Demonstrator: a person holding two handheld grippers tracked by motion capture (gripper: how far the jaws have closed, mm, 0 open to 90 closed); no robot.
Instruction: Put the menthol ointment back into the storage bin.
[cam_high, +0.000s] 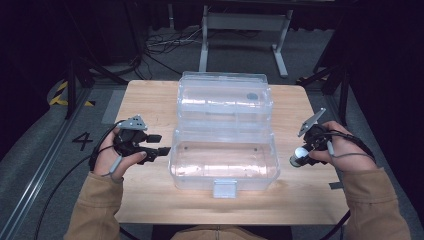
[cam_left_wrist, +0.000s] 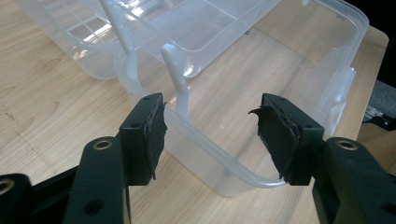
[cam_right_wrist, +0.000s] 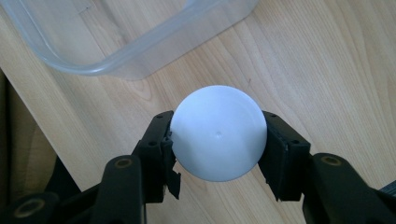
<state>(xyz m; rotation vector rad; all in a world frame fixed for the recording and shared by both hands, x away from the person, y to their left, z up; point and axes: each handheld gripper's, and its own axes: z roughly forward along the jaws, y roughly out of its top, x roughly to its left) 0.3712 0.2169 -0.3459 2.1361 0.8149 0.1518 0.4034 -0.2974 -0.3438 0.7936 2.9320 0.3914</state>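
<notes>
Two tongs work at a wooden surface that carries a clear plastic box with its lid swung open behind it. The right tongs grip a white ball between their pads, held above the bare wood just off the right end of the box; in the high view the ball shows at the tip of the right tongs. The left tongs stand open at the left end of the box, the rim's corner between their pads without being pinched, and the left tongs point at the box wall.
</notes>
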